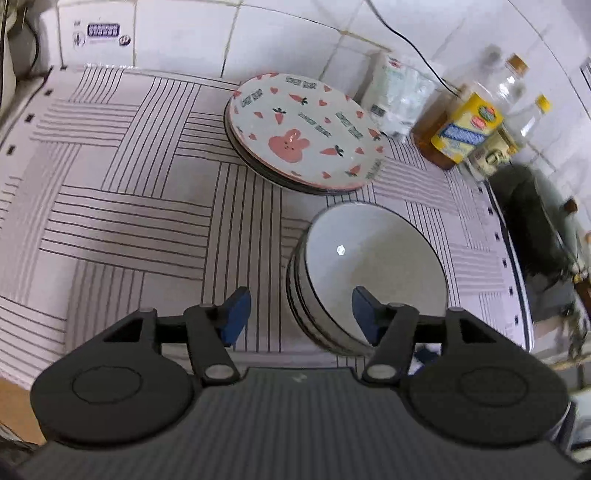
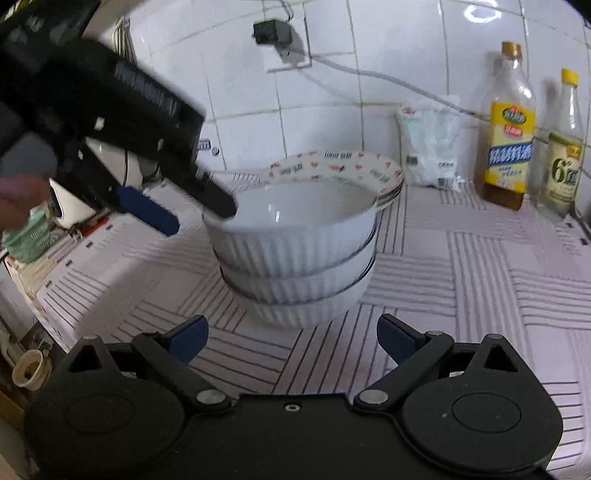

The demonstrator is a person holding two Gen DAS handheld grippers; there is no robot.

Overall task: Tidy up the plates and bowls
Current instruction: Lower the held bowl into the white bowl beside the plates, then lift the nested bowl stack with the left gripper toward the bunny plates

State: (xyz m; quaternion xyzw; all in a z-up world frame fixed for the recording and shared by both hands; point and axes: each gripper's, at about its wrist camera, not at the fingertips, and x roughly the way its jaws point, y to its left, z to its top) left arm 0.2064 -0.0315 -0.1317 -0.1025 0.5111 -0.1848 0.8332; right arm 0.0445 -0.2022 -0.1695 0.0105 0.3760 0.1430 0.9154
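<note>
Three white ribbed bowls (image 1: 369, 258) (image 2: 295, 240) stand nested in one stack on the striped cloth. Behind them lies a stack of plates (image 1: 303, 133) (image 2: 332, 164) printed with a pink rabbit and carrots. My left gripper (image 1: 301, 314) (image 2: 197, 218) is open and straddles the top bowl's rim. One blue pad (image 1: 365, 314) is inside the bowl and the other is outside, neither pressing on it. In the right wrist view, my right gripper (image 2: 291, 338) is open and empty, low in front of the bowl stack.
Oil and vinegar bottles (image 1: 465, 129) (image 2: 509, 140) and a plastic bag (image 1: 399, 99) (image 2: 428, 147) stand against the tiled wall at the right. A cable runs along that wall. The striped cloth (image 1: 129, 184) (image 2: 480, 277) covers the counter, and a white appliance (image 1: 96, 33) sits at the back left.
</note>
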